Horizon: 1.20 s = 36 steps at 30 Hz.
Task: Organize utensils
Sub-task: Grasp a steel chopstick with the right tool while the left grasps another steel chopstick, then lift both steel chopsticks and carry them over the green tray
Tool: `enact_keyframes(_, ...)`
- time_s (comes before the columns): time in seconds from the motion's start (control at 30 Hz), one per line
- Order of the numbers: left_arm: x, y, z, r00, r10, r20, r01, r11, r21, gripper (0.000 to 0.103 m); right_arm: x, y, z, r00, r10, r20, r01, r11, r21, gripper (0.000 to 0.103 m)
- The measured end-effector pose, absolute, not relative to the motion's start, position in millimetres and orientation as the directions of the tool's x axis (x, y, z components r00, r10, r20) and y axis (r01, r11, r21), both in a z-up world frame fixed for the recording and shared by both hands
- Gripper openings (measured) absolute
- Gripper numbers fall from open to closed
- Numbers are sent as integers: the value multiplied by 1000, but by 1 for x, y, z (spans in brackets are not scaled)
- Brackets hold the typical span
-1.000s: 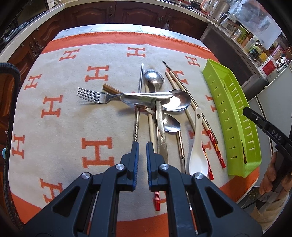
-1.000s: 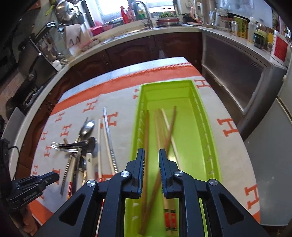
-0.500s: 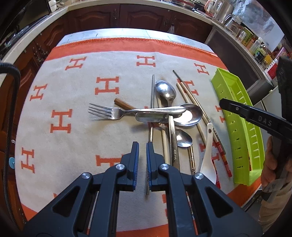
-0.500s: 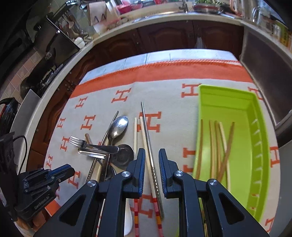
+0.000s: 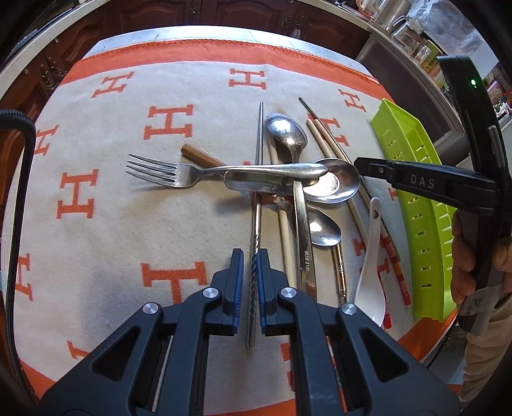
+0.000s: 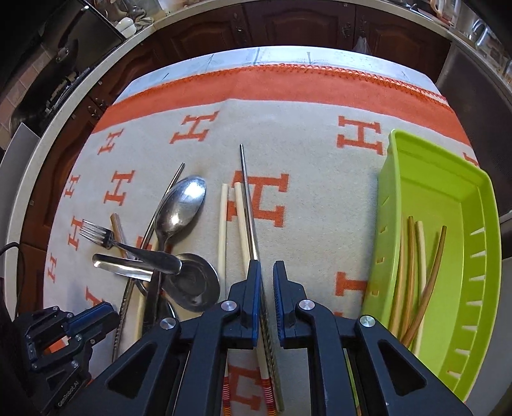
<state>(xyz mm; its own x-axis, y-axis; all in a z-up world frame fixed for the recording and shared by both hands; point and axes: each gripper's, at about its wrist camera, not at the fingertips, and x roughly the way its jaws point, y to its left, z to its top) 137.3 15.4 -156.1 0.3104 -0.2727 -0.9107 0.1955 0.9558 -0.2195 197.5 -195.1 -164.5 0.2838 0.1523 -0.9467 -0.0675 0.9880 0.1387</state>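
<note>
A pile of utensils lies on the blanket: a fork (image 5: 166, 172), steel spoons (image 5: 286, 132), a white ceramic spoon (image 5: 368, 272), cream chopsticks with red-striped ends (image 6: 222, 230) and metal chopsticks. My left gripper (image 5: 249, 256) hovers low with its slightly parted jaws either side of a twisted metal chopstick (image 5: 257, 179). My right gripper (image 6: 266, 272) hovers over a second metal chopstick (image 6: 248, 198), jaws slightly open, empty. The lime-green tray (image 6: 480, 198) at right holds several wooden chopsticks (image 6: 412, 256).
The beige blanket with orange H marks (image 5: 128, 224) covers the table. Dark wooden cabinets (image 6: 288, 25) stand beyond its far edge. The right gripper's body (image 5: 432, 184) reaches over the pile in the left wrist view. A counter with jars (image 5: 412, 28) is at back right.
My right gripper swung left from above the green tray to over the metal chopstick beside the pile. My left gripper moved forward and lower, its jaws now straddling the twisted chopstick.
</note>
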Motion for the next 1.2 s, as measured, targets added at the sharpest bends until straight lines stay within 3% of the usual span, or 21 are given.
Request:
enact_keyframes(0.37,137,19,-157,312,-292,-904,194,951,-240,6,196,-187,-165,224,128,-966,-136,986,99,9)
enact_keyframes(0.7,138,20,-158,310,-303,-901,196,948,-252,6,193,-183,-165,270,94,-958,-125,990,62,6)
enact_keyframes(1.2,146,6,-159,351,-263,-899,194,959,-205,6,130,-259,-99,438,327,-838,41,924,381,6)
